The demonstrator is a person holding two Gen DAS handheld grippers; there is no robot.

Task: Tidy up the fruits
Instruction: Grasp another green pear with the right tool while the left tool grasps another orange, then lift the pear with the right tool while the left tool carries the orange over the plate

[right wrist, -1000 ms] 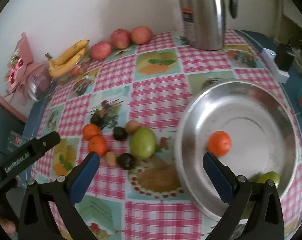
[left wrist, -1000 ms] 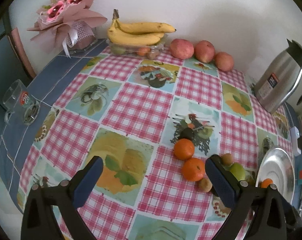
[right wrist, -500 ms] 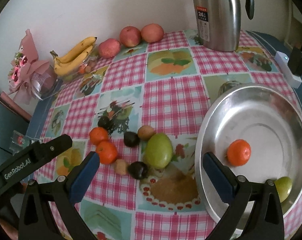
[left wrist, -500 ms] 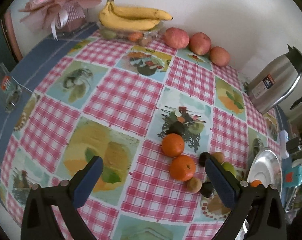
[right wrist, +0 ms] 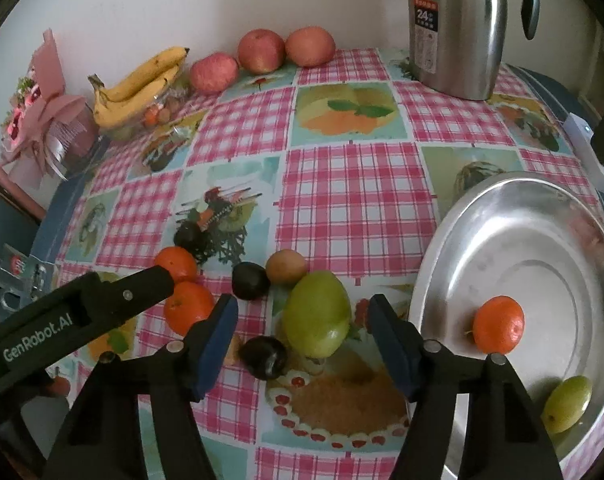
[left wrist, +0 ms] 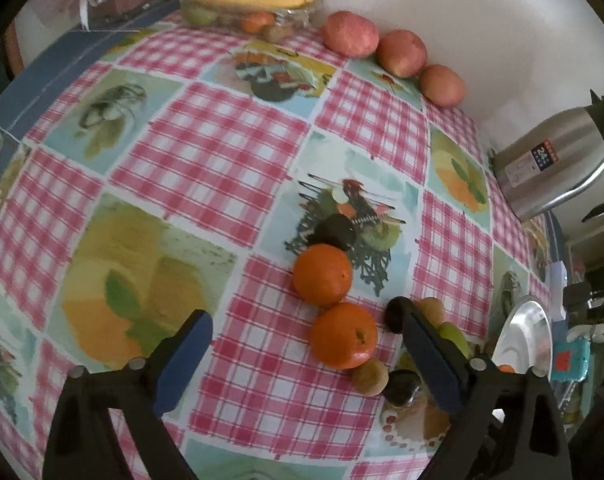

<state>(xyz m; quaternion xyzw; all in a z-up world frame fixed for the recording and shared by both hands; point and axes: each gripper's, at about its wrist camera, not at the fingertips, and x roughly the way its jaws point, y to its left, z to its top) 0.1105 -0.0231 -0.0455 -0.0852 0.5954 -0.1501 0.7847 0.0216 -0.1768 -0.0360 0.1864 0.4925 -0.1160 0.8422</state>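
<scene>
A cluster of fruit lies mid-table on the checked cloth. My left gripper (left wrist: pixel 298 316) hovers low over two oranges, the near orange (left wrist: pixel 343 334) between its fingers; its jaws are wide and closing slightly, touching nothing. One left finger (right wrist: pixel 142 288) also shows in the right wrist view. My right gripper (right wrist: pixel 302 306) straddles the green mango (right wrist: pixel 317 314); its jaws are closing, with gaps still on both sides. A dark plum (right wrist: pixel 264 356) lies just beside the mango. The steel plate (right wrist: pixel 513 208) on the right holds an orange (right wrist: pixel 497 324) and a small green fruit (right wrist: pixel 567 398).
Bananas (right wrist: pixel 142 84) on a clear dish and three apples (right wrist: pixel 262 50) line the back wall. A steel jug (right wrist: pixel 457 28) stands at the back right, a pink bouquet (right wrist: pixel 42 120) at the left. A white power strip (right wrist: pixel 585 152) lies beyond the plate.
Both grippers have come down closer to the fruit cluster. The right one shifted left from over the plate to the mango, and its jaws have narrowed. The left jaws narrowed slightly.
</scene>
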